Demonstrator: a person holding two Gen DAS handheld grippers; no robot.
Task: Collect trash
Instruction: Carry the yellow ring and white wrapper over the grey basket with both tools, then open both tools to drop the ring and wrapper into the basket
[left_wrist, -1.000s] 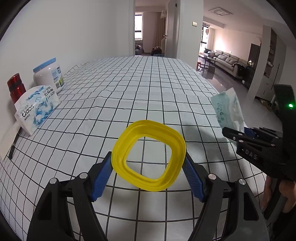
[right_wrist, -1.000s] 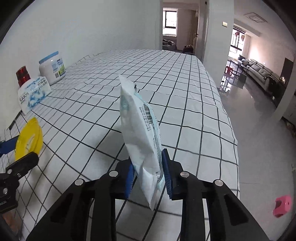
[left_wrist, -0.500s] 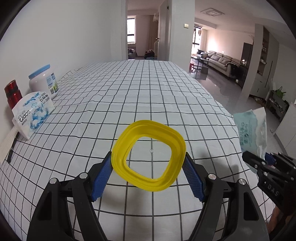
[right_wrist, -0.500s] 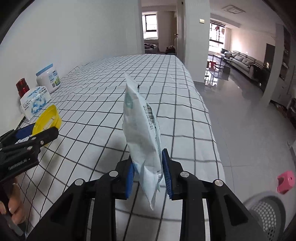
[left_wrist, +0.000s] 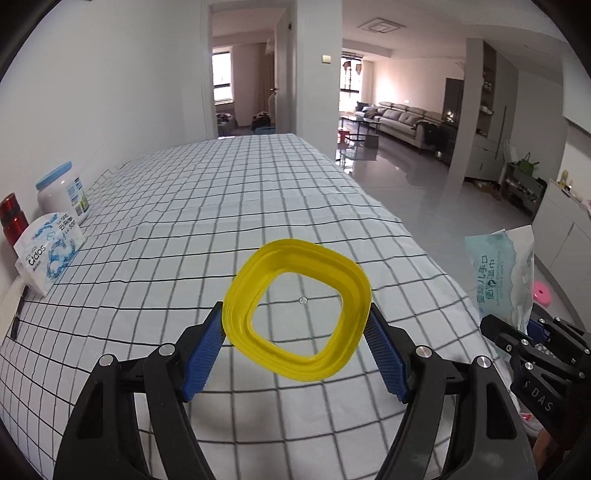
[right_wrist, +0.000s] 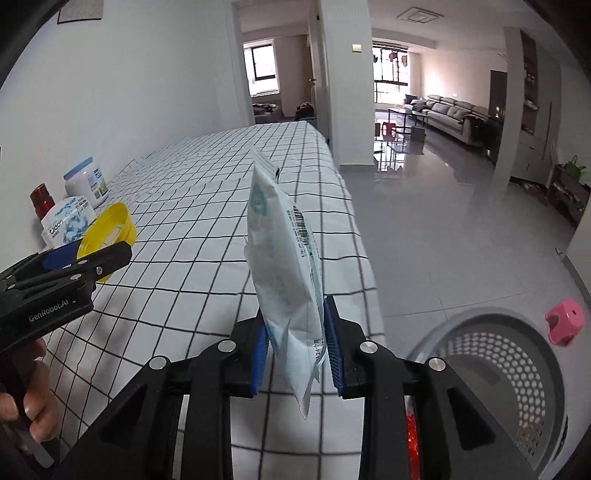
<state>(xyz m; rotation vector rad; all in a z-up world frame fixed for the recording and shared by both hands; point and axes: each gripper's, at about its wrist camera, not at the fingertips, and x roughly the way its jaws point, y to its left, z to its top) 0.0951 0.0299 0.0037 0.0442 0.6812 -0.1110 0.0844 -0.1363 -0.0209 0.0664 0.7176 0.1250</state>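
Both grippers have swung toward the table edge, bringing a grey perforated bin (right_wrist: 509, 373) into view; its contents are unclear. Left gripper (left_wrist: 295, 332) clamps a yellow ring (left_wrist: 295, 310); right gripper (right_wrist: 295, 347) pinches a wipes packet (right_wrist: 284, 266).

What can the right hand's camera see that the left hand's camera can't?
Only the right wrist view shows the grey perforated bin on the floor beside the table, the barcode side of the wipes packet, and a hand holding the left gripper.

Only the left wrist view shows straight through the yellow ring, with checks visible inside it, and the packet's printed front.

Both show the checked tablecloth, the ring, the packet, the tissue pack, the white jar, the red bottle and the sofa.
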